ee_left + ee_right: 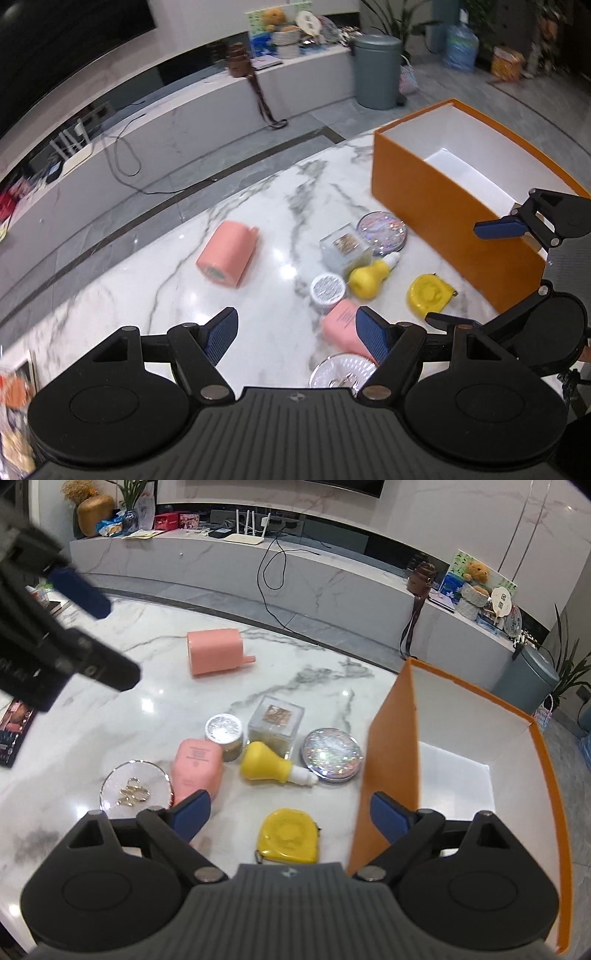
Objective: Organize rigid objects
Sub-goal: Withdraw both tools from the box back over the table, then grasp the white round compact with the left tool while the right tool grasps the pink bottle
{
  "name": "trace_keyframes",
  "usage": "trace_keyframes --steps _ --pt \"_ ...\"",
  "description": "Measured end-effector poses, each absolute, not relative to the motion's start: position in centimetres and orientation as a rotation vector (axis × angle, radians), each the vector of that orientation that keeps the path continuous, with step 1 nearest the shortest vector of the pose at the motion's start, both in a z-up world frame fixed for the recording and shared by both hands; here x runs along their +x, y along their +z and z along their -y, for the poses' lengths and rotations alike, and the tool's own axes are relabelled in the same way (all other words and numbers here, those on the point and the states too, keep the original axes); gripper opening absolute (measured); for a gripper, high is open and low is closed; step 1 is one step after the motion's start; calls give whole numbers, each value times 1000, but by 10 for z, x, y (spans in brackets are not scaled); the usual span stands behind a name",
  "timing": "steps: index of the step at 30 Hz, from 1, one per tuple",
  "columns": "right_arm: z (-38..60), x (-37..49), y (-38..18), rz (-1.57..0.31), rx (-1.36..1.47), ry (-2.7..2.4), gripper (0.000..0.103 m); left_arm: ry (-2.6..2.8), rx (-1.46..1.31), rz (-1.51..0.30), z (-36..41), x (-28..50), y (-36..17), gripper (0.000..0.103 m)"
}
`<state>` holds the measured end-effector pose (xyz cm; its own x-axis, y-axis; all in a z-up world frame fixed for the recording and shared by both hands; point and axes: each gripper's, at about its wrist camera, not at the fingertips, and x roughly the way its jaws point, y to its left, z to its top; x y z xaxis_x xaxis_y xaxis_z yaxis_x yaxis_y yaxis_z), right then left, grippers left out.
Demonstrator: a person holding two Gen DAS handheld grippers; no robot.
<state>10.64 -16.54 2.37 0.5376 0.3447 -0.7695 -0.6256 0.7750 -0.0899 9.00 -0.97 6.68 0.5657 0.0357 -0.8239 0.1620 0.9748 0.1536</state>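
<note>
Two pink items lie beside an open orange box (pixel 391 746).

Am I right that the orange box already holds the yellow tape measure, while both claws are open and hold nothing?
Not quite: the yellow tape measure lies on the marble table beside the orange box, whose visible interior looks empty. The right wrist view shows it. Both claws, left claw and right claw, are indeed open and hold nothing.

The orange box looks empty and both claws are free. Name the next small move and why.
Probably lower the right claw, open and empty, onto the yellow tape measure just below it: it lies nearest the orange box, apart from the clustered items, so it is an easy first pick.
</note>
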Motion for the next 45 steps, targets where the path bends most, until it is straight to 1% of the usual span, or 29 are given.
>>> trace_keyframes --steps 8,24,32,38,40,42,45 --pt "153 94 8 -837 -330 582 92 -56 124 -948 -12 64 42 88" --pt "157 95 -19 -869 -307 519 92 -34 -4 -972 -28 35 -27 89" --pt "151 95 -23 -853 -290 509 92 -80 -15 -986 -26 22 -39 89" --pt "145 107 -23 -874 -173 502 92 -135 14 -970 -14 16 -42 89" --pt "140 109 -26 -889 -138 521 91 -153 12 -965 -10 18 -44 89" --pt "133 110 -30 -907 -120 545 88 -164 11 -968 -6 22 -49 89" --pt "121 110 -37 -923 -122 564 86 -176 22 -984 0 28 -56 89"
